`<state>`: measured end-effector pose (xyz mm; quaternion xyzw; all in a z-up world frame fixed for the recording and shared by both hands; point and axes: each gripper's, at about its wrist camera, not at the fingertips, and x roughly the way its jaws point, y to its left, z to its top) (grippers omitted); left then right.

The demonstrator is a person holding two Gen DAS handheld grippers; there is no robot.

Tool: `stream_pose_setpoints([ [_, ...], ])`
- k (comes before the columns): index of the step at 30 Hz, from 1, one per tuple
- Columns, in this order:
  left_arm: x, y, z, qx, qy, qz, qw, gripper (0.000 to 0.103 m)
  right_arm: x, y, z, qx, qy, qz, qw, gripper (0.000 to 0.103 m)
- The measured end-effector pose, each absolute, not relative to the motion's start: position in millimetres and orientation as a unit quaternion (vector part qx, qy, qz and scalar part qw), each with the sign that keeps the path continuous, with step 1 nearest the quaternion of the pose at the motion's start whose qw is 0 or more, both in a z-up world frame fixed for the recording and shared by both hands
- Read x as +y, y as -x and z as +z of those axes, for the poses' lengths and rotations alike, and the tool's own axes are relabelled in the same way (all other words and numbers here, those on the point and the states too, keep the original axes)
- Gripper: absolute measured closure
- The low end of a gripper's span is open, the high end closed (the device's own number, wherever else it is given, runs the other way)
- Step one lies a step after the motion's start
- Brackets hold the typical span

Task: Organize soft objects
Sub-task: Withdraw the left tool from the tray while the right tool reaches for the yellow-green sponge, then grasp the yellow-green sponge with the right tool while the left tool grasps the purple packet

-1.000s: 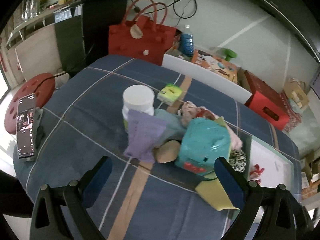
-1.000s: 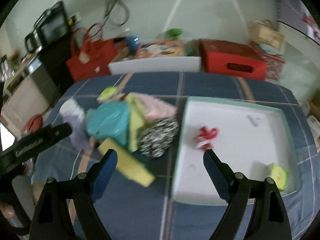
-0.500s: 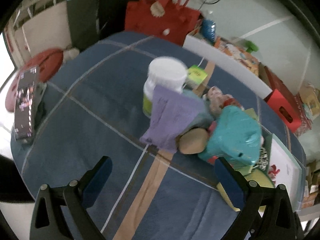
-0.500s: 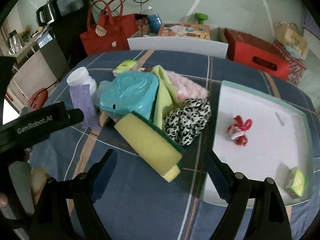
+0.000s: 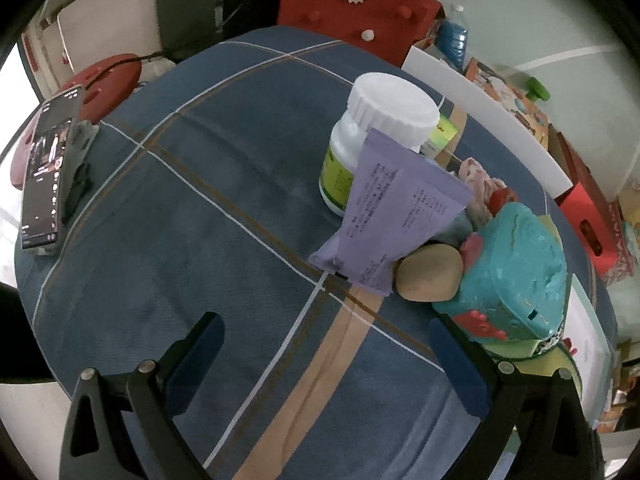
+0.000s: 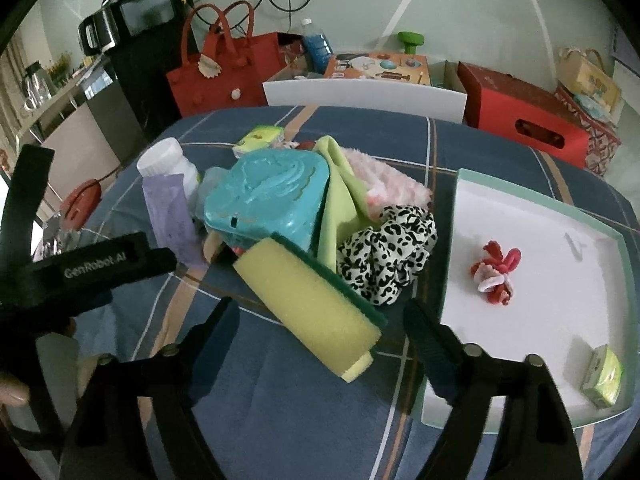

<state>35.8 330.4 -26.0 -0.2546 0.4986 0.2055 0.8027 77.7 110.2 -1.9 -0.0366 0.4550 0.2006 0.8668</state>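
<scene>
Closer now — right gripper [image 6: 320,334] gaping over sponge [image 6: 310,306], lying diagonally.

Bare blue plaid tablecloth [image 5: 192,208] lies wide open left of the pile, with only a black phone on a stand [image 5: 50,168] at its far left edge. The pile itself is crowded: a white-capped plastic bottle [image 5: 372,136], a purple foil pouch [image 5: 396,216] leaning on it, a tan potato-like lump [image 5: 430,274] and a teal lidded wipes pack [image 6: 272,196] touch one another. A yellow sponge with green backing [image 6: 316,308] juts out toward the right gripper [image 6: 320,332], blocking the front; a leopard-print scrunchie [image 6: 390,252] fills the gap beside the white tray with a teal rim [image 6: 540,200], whose floor is mostly free.
</scene>
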Motion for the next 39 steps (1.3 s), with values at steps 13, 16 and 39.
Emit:
stream_pose_setpoints([
  [13,332,-39,-30,0.510,0.259,0.194,0.797,0.000,108,-75,4,0.453,0.024,0.223,0.863,0.059],
  [16,332,-41,-30,0.512,0.261,0.182,0.798,0.000,102,-74,8,0.450,0.007,0.226,0.864,0.060],
  [39,337,-92,-38,0.475,0.224,0.155,0.837,0.024,40,-85,39,0.406,-0.044,0.141,0.902,0.060],
])
